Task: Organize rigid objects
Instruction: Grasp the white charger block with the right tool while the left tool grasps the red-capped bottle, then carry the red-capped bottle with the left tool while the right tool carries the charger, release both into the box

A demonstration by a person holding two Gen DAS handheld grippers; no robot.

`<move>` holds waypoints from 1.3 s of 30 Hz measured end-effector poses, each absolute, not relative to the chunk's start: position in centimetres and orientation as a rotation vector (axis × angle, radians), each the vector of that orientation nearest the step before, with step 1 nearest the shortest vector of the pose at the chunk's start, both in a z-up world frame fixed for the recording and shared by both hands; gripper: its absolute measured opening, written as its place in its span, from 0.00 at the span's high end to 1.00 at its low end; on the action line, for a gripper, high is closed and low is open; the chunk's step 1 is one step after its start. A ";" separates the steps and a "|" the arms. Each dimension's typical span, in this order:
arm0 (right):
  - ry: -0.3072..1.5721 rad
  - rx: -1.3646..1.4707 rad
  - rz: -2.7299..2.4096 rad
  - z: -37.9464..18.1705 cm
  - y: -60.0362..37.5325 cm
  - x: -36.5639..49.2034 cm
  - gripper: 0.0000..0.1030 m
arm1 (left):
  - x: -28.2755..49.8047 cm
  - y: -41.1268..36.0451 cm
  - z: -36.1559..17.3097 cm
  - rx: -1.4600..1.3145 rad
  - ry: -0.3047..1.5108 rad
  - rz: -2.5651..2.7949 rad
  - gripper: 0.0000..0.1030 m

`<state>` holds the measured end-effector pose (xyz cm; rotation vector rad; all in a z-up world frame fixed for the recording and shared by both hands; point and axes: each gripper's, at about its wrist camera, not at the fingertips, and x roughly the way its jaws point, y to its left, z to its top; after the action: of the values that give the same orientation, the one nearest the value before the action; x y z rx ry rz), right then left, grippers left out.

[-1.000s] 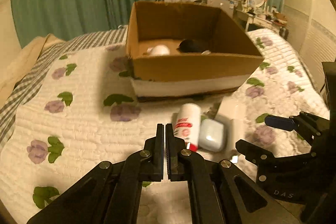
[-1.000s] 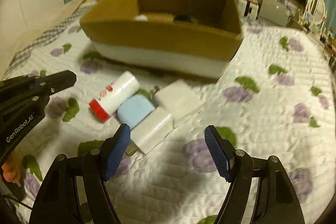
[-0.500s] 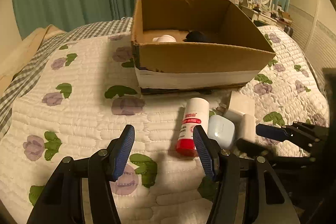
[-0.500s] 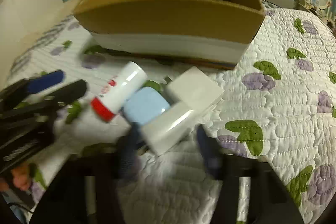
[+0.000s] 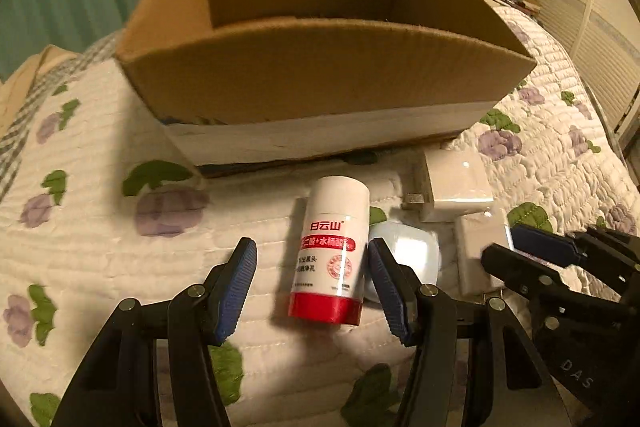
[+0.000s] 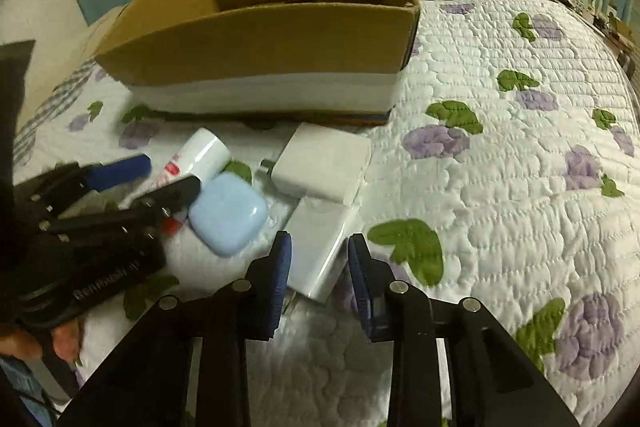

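A white bottle with a red cap (image 5: pixel 334 251) lies on the quilt in front of a cardboard box (image 5: pixel 320 83). My left gripper (image 5: pixel 312 287) is open, its jaws on either side of the bottle's capped end, not touching. A pale blue case (image 6: pixel 228 213) lies beside the bottle. My right gripper (image 6: pixel 318 275) is open around the near end of a white charger block (image 6: pixel 320 247). A second white charger (image 6: pixel 324 163) lies behind it. The box's contents are hidden.
The floral quilt (image 6: pixel 500 187) stretches to the right of the objects. The box (image 6: pixel 272 35) stands just behind them. Each gripper is close beside the other: the right one shows in the left wrist view (image 5: pixel 540 259), the left one in the right wrist view (image 6: pixel 132 183).
My left gripper has opened and moved down to the bottle. My right gripper has moved down and forward and narrowed around the white charger block.
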<state>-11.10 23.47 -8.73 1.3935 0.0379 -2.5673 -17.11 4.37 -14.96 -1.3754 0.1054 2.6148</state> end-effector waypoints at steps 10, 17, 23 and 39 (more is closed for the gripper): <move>0.061 1.276 -2.582 -6.6 23.7 -9.7 1.00 | -14.9 3.7 -13.3 -1.305 0.074 2.631 0.65; -0.105 1.373 -2.542 -7.9 25.4 -10.0 0.86 | -13.2 2.4 -10.2 -1.234 0.026 2.696 0.66; -0.121 1.413 -2.510 -9.0 25.2 -10.6 0.47 | -12.4 2.3 -8.4 -1.183 0.027 2.742 0.66; 0.070 1.228 -2.582 -6.1 23.8 -9.6 0.59 | -12.1 2.8 -2.7 -0.981 0.021 2.783 1.00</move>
<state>-9.62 23.78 -6.10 1.2284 0.0704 -2.5820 -12.07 2.81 -2.70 -0.9807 0.0212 2.7832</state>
